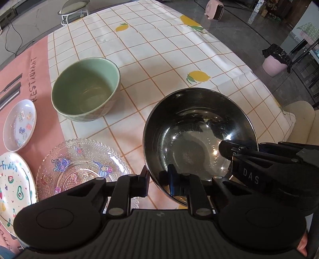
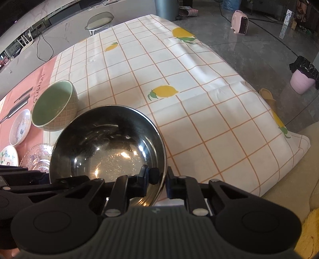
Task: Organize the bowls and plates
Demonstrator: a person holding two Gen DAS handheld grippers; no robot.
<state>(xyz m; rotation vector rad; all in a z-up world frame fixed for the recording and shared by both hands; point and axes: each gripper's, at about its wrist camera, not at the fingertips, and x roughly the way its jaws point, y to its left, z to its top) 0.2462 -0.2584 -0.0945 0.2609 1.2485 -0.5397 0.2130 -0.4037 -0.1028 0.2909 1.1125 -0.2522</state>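
Note:
A steel bowl (image 1: 199,139) (image 2: 107,143) sits on the lemon-print tablecloth (image 1: 159,59), and both grippers grip its near rim. My left gripper (image 1: 158,180) is shut on the rim's near left side, one finger inside the bowl and one outside. On the near right side my right gripper (image 2: 158,178) is shut on the rim the same way; one of its fingers (image 1: 225,147) reaches into the bowl. An empty green bowl (image 1: 85,89) (image 2: 53,103) stands to the left. A clear glass plate (image 1: 79,165), a small white dish (image 1: 20,125) and a fruit-print plate (image 1: 14,183) lie further left.
The plates rest on a pink mat (image 1: 39,69) at the table's left. The cloth's right edge (image 2: 289,143) drops to a cream cushion. On the floor beyond are a pink heater (image 2: 240,22), a pink bin (image 2: 301,81) and a stool (image 1: 73,8).

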